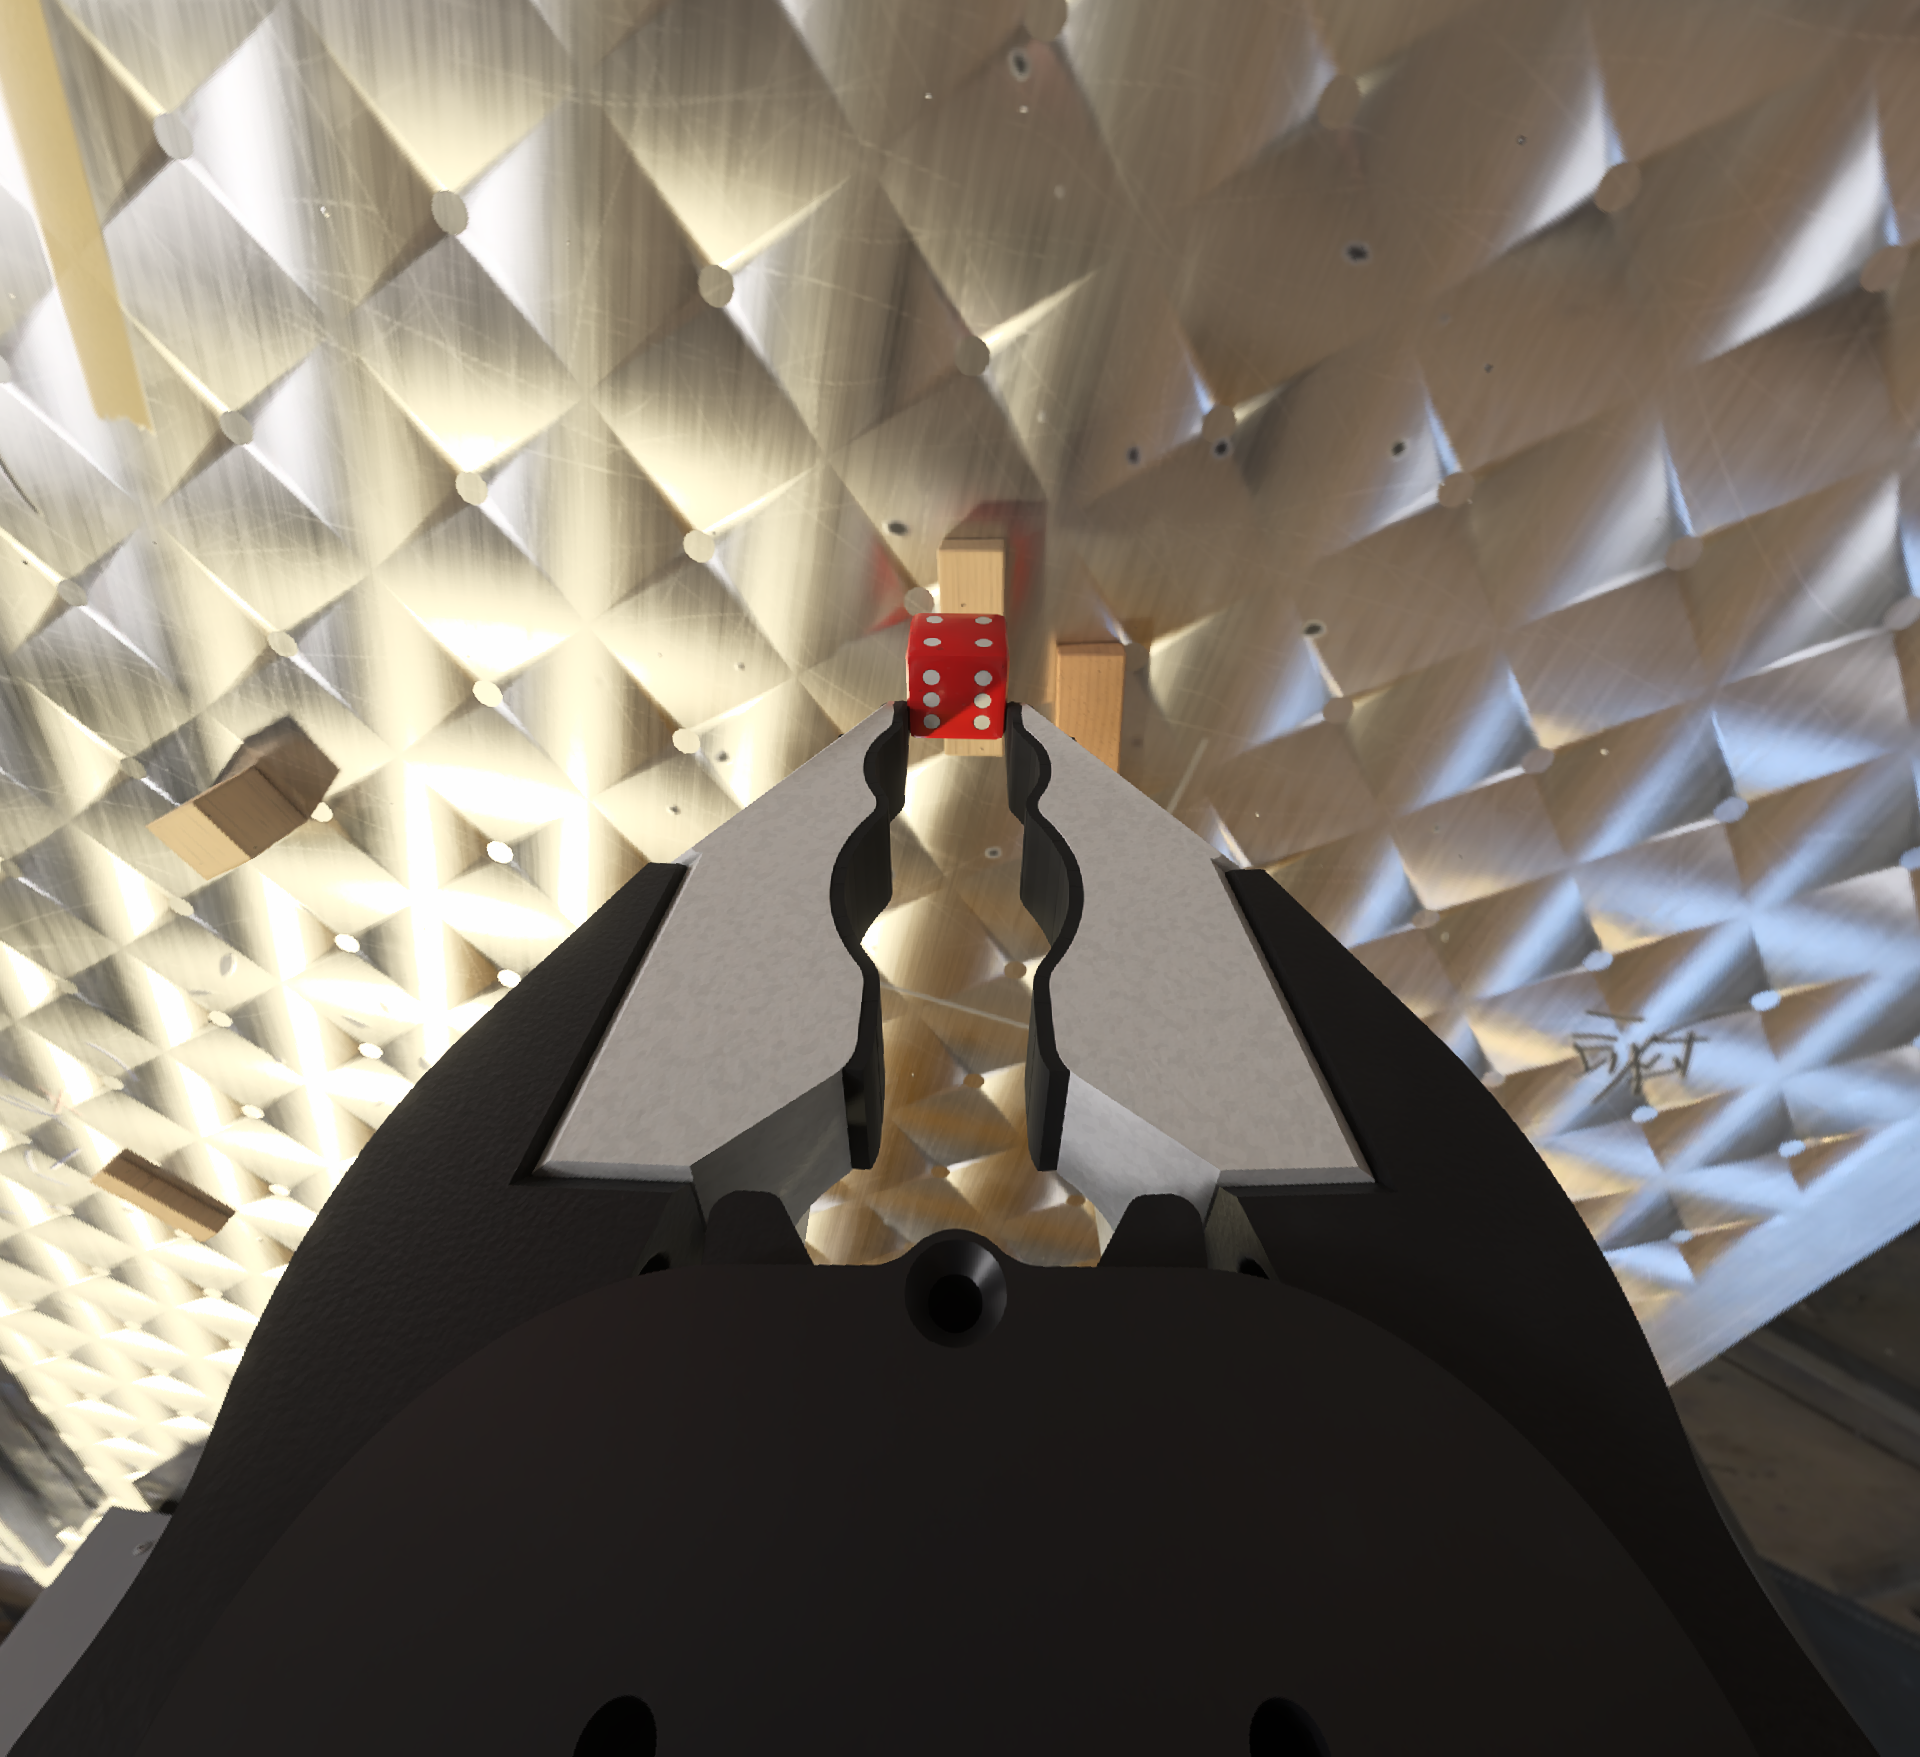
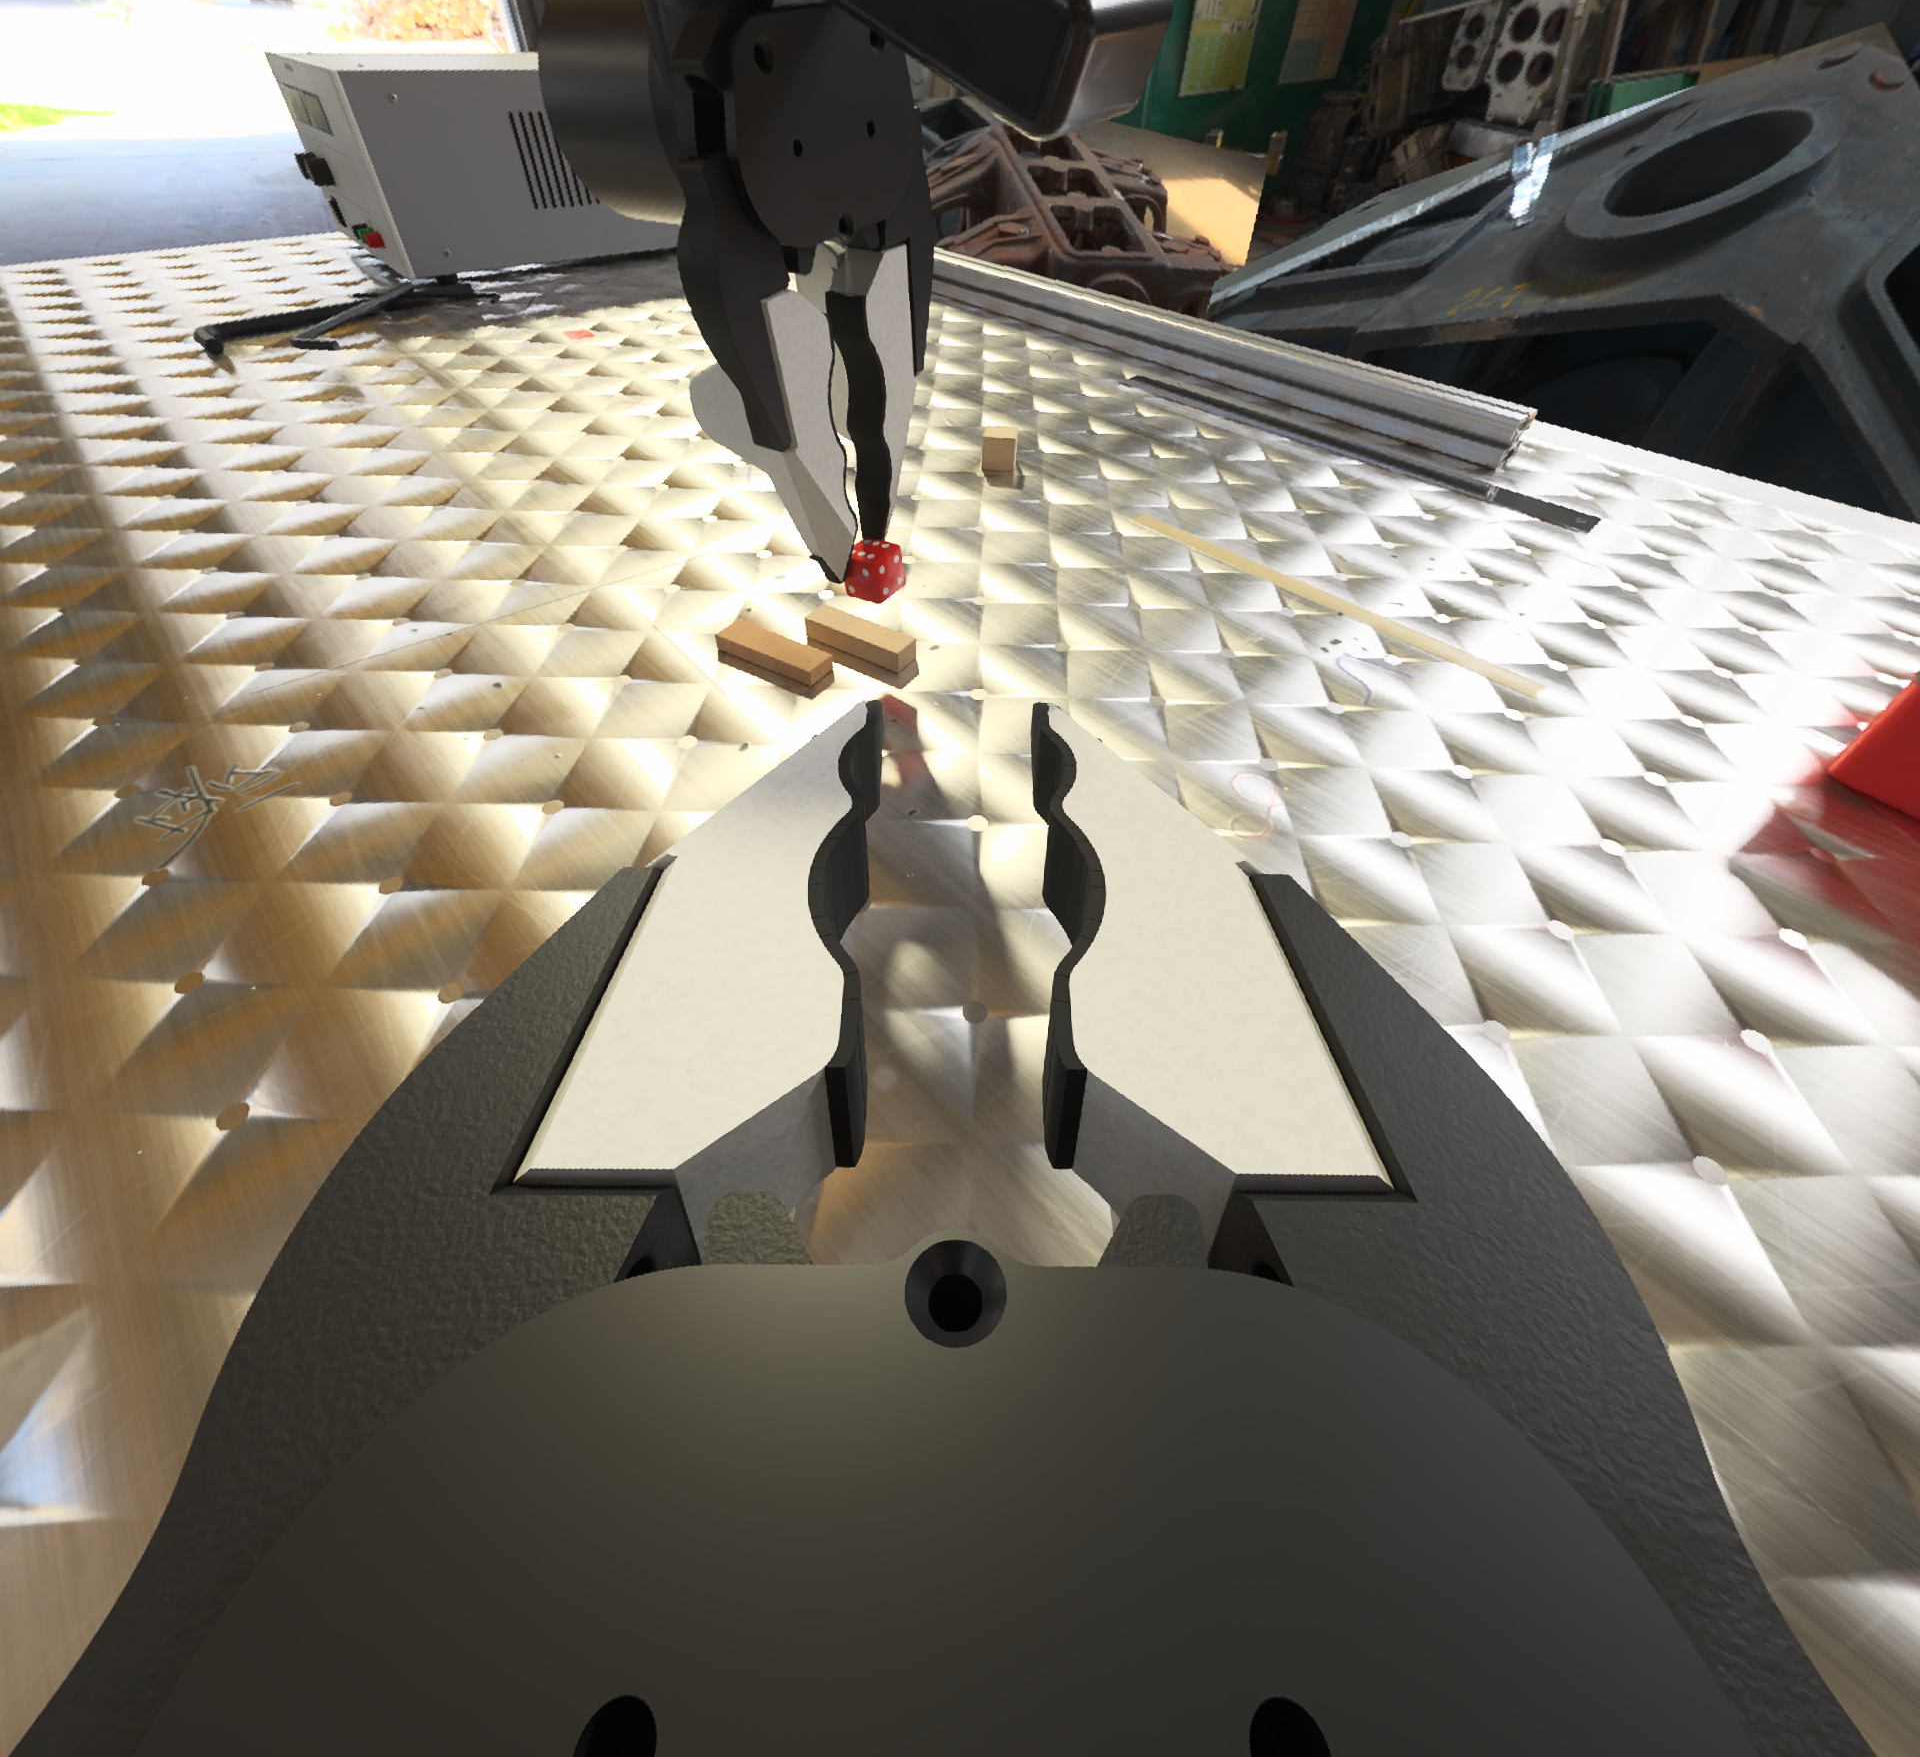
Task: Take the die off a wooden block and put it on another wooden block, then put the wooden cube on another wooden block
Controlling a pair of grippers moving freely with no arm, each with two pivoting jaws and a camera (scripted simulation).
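My left gripper (image 1: 956,720) is shut on the red die (image 1: 956,668) at its fingertips and points down at the table. Two flat wooden blocks (image 1: 975,580) (image 1: 1089,699) lie side by side right under the die. In the right wrist view the left gripper (image 2: 857,559) holds the die (image 2: 878,573) a little above the two blocks (image 2: 774,653) (image 2: 860,637), clear of both. The wooden cube (image 2: 1000,448) stands apart beyond them; it shows at the left in the left wrist view (image 1: 244,814). My right gripper (image 2: 956,720) is open and empty, low over the table just short of the blocks.
The shiny patterned metal table (image 2: 416,772) carries a thin pale stick (image 2: 1340,606), aluminium rails (image 2: 1247,367), a white box unit (image 2: 436,149), a black hex key (image 2: 312,320) and a red object (image 2: 1881,751) at the right edge. Another wooden piece (image 1: 161,1193) lies lower left.
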